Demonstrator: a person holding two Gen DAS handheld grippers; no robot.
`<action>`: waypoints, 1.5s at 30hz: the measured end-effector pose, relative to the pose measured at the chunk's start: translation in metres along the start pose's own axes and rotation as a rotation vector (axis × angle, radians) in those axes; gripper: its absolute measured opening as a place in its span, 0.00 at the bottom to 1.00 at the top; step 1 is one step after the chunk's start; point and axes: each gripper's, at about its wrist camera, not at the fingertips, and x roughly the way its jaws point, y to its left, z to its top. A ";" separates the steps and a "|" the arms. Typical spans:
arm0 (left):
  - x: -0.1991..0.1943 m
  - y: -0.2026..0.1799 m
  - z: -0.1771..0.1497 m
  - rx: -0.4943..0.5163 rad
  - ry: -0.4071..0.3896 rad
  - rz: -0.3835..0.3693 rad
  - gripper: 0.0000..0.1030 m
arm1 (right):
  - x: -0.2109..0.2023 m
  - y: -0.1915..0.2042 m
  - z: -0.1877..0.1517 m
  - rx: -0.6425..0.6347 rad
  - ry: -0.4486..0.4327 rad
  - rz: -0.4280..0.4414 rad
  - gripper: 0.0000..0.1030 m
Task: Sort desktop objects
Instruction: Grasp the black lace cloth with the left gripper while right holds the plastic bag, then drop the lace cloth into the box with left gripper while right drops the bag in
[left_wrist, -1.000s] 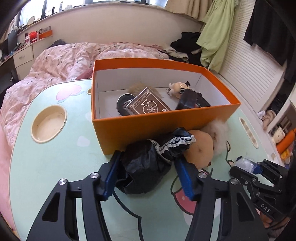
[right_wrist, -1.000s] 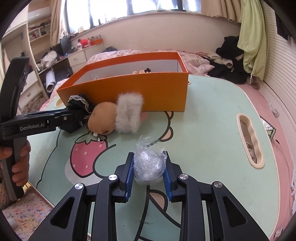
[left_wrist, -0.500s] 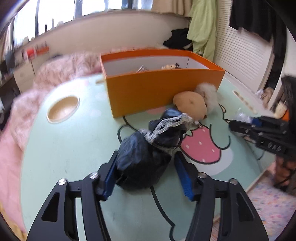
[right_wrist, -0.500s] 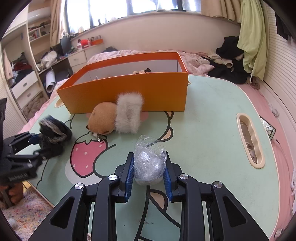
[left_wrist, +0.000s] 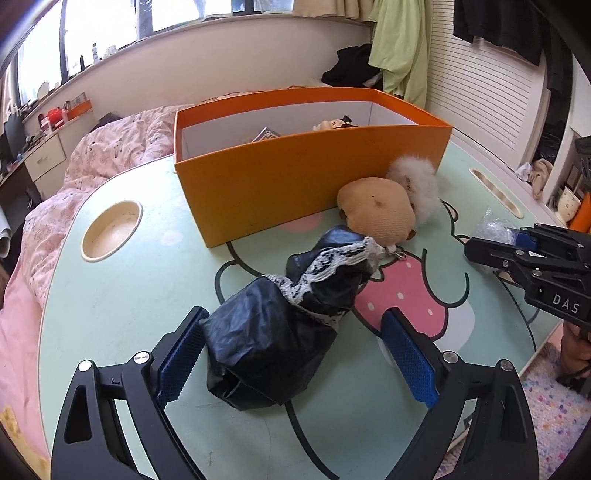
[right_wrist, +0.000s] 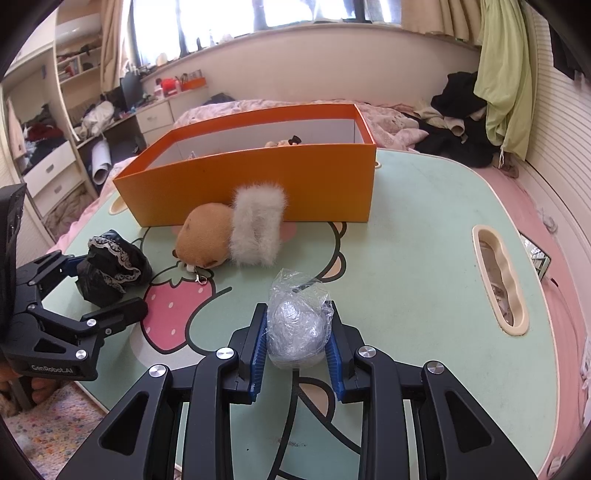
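Note:
A black bundle with white lace trim (left_wrist: 273, 332) lies on the mint-green table (left_wrist: 122, 302), in front of the orange box (left_wrist: 295, 177). My left gripper (left_wrist: 293, 317) straddles it and its jaws are opening; the right pad stands clear of the bundle. The right wrist view shows the same bundle (right_wrist: 110, 269) between the left gripper's fingers (right_wrist: 99, 284). My right gripper (right_wrist: 297, 314) is shut on a ball wrapped in clear plastic (right_wrist: 297, 325), low over the table's front. A brown plush with a white fur piece (right_wrist: 221, 236) lies against the box wall.
The orange box (right_wrist: 258, 184) holds a card pack and a small toy. A round cup recess (left_wrist: 110, 230) sits at the table's left, a long slot (right_wrist: 498, 277) at its right. A pink bed lies behind; the table's front edge drops to a rug.
My left gripper drew back from the box with the black bundle, lowered it onto the table and spread its jaws. The right gripper and its wrapped ball stayed put.

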 end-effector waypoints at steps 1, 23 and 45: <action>-0.002 0.000 0.000 0.002 -0.013 -0.004 0.70 | 0.000 0.000 0.000 0.000 0.000 0.000 0.26; -0.003 0.041 0.144 -0.118 -0.136 -0.033 0.58 | 0.020 -0.005 0.147 0.030 -0.122 0.098 0.29; -0.013 0.021 0.037 -0.146 0.004 0.045 0.79 | -0.001 -0.009 0.024 0.017 -0.005 -0.083 0.73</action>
